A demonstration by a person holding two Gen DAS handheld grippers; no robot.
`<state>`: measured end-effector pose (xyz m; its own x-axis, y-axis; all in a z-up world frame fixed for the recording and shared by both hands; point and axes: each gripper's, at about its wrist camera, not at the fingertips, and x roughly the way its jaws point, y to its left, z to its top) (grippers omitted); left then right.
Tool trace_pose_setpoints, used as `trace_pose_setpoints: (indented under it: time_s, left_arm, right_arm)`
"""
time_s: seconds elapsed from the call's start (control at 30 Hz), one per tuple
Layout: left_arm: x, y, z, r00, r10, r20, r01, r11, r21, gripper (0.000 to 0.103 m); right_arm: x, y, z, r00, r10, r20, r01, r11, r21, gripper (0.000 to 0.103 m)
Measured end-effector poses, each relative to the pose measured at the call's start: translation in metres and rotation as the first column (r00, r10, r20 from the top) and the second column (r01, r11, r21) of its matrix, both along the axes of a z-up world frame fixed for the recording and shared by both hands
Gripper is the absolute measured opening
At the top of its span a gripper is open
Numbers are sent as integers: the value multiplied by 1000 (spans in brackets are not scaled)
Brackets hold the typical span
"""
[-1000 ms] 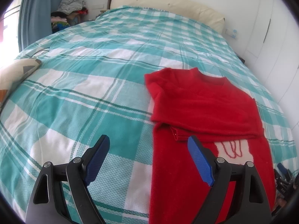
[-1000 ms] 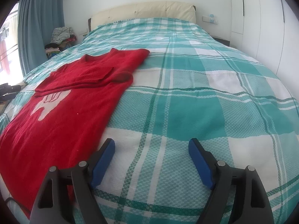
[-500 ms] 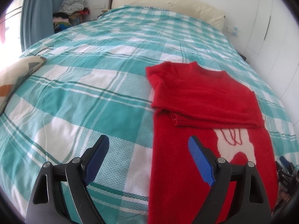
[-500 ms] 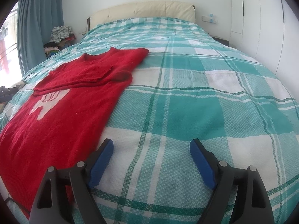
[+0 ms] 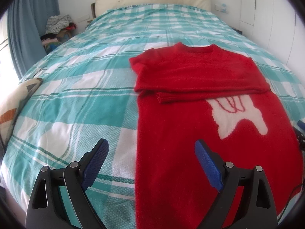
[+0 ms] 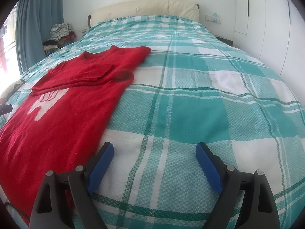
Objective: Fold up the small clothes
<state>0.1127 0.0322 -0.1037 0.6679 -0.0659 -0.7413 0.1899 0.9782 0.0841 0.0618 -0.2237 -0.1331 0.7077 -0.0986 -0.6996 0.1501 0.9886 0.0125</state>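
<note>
A red knit sweater with a white animal motif lies flat on the bed, both sleeves folded across its chest. My left gripper is open and empty, just above the sweater's near left edge. In the right wrist view the sweater lies to the left. My right gripper is open and empty, over the bedspread beside the sweater's right hem edge.
The bed carries a teal and white checked bedspread with a cream headboard at the far end. A patterned cushion lies at the left edge. A pile of clothes sits by the blue curtain. White wardrobes stand on the right.
My left gripper has drawn back and turned right, so the sweater sits more centred in its view. My right gripper has barely moved. Both stay open.
</note>
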Motion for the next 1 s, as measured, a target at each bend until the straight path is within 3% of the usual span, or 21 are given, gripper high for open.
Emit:
trace_pose_setpoints:
  time_s: [0.23,1.0]
  left_arm:
    - [-4,-14,-4,999,-29,24,26,994,103,93]
    - [-3,-14,-7,1000,-26,16,24,992,128,95]
  right_arm:
    - [0,-1,-1,1000,0,-5,0,1000,-2,88]
    - [0,0,0,1000,1,-5,-1,1000,-3,89]
